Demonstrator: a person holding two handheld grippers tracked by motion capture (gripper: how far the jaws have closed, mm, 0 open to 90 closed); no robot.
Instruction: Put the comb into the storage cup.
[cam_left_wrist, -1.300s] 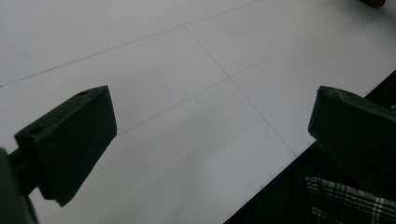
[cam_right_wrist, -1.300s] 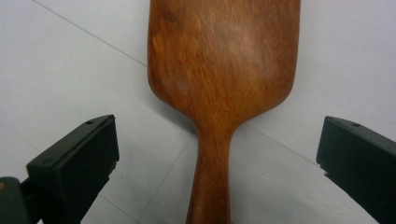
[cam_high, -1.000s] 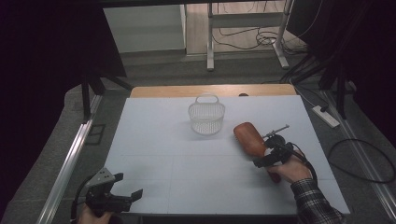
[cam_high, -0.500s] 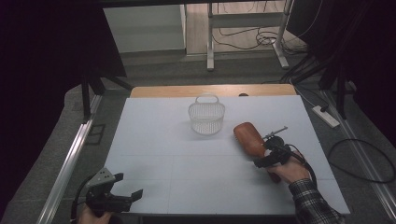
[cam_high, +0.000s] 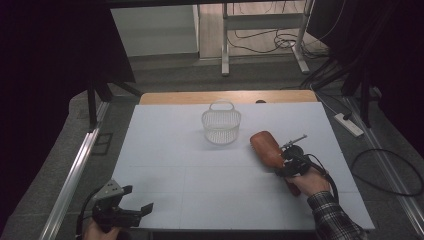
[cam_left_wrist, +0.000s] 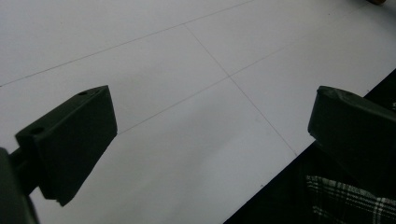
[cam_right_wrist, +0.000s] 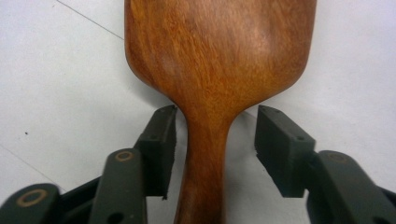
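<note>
The desk is covered by a white sheet with thin grid lines, and a strip of bare wood shows along its far edge. Beyond it lies a grey floor with metal frame legs and loose cables; dark curtains hang at the left and right. An aluminium rail runs along the floor beside the desk's left edge.

At the near-left corner, a hand holds the left tongs just over the desk's edge. In the left gripper view their jaws stand wide apart with nothing between them, bare white sheet below, and a plaid sleeve at the lower right.

Toward the middle of the far edge stands a small clear basket with an arched handle, upright, well apart from both tongs.

Right of the basket, near the desk's right edge, a brown wooden paddle lies flat on the sheet, its broad blade pointing toward the far-left and its handle toward the near-right. The right tongs sit at the paddle's neck, held by the right hand in a plaid cuff. In the right gripper view the paddle runs up the centre, and the jaws sit on either side of its narrow handle, parted, with a visible gap on each side, not yet pinching it.

A white power strip lies on the floor past the right edge.
</note>
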